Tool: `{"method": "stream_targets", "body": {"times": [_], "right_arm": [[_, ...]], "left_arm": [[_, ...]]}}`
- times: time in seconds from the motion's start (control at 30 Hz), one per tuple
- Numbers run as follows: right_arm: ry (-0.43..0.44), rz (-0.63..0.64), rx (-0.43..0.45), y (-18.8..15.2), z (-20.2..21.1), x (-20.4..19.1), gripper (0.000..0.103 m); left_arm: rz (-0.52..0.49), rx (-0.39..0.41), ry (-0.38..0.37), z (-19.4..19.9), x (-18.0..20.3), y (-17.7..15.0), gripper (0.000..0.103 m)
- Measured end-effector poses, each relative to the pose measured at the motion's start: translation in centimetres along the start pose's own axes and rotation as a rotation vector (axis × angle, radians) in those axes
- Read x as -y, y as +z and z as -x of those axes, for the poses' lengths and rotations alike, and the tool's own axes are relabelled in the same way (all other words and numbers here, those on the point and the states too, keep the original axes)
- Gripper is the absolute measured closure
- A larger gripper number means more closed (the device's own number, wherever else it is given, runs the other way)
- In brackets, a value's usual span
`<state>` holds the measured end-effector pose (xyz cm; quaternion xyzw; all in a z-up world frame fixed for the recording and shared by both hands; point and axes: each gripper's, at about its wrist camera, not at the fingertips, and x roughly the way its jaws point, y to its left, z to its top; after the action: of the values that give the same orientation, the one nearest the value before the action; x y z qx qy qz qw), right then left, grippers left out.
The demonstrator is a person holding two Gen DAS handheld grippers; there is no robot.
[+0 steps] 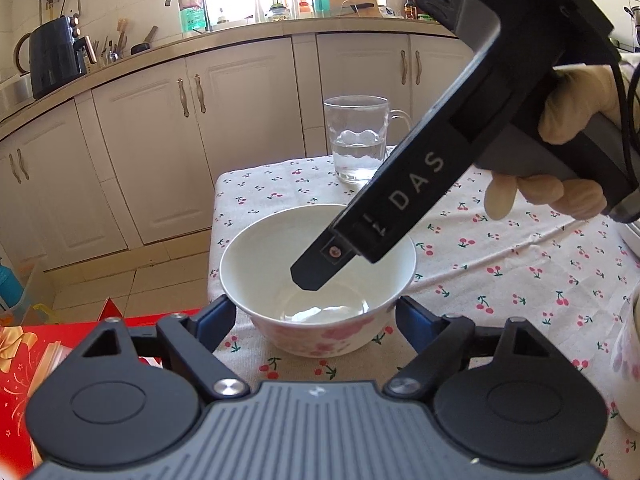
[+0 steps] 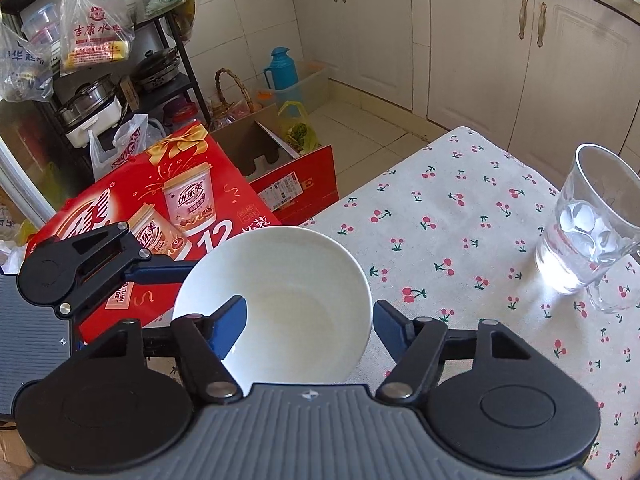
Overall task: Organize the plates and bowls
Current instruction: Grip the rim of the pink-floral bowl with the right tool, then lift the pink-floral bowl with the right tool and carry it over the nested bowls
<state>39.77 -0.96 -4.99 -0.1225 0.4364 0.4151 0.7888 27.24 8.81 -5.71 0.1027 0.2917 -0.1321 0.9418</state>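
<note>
Right hand-held gripper (image 2: pixel 306 320) straddles the bowl (image 2: pixel 280 300) rim at the desk (image 2: pixel 460 240) corner, one finger inside, not yet pinching; left hand-held gripper (image 1: pixel 316 316) flanks it, released. A skewed squeeze could tip it off the edge.

You are looking at white letters reading "DAS" on the black arm of the right gripper (image 1: pixel 316 276), running across the middle of the left wrist view. In the right wrist view, a large white "12" is showing on the red gift box (image 2: pixel 160 200) at centre left, and red characters "吉康水" are showing on the plastic bag (image 2: pixel 94 26) hanging at upper left.
</note>
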Motion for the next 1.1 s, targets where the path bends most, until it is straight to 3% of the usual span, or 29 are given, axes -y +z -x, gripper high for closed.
{"method": "stream_targets", "body": {"times": [0.5,1.1], "right_arm": [[0.013,-0.012,0.007,-0.7,1.5,-0.7,0.031],[-0.017,-0.010,0.046,-4.4,9.0,-4.4,0.031]], "left_arm": [[-0.006,-0.025,-0.019,1.3,0.5,0.3,0.017],[-0.069,-0.003,-0.087,8.1,4.3,1.3,0.017]]}}
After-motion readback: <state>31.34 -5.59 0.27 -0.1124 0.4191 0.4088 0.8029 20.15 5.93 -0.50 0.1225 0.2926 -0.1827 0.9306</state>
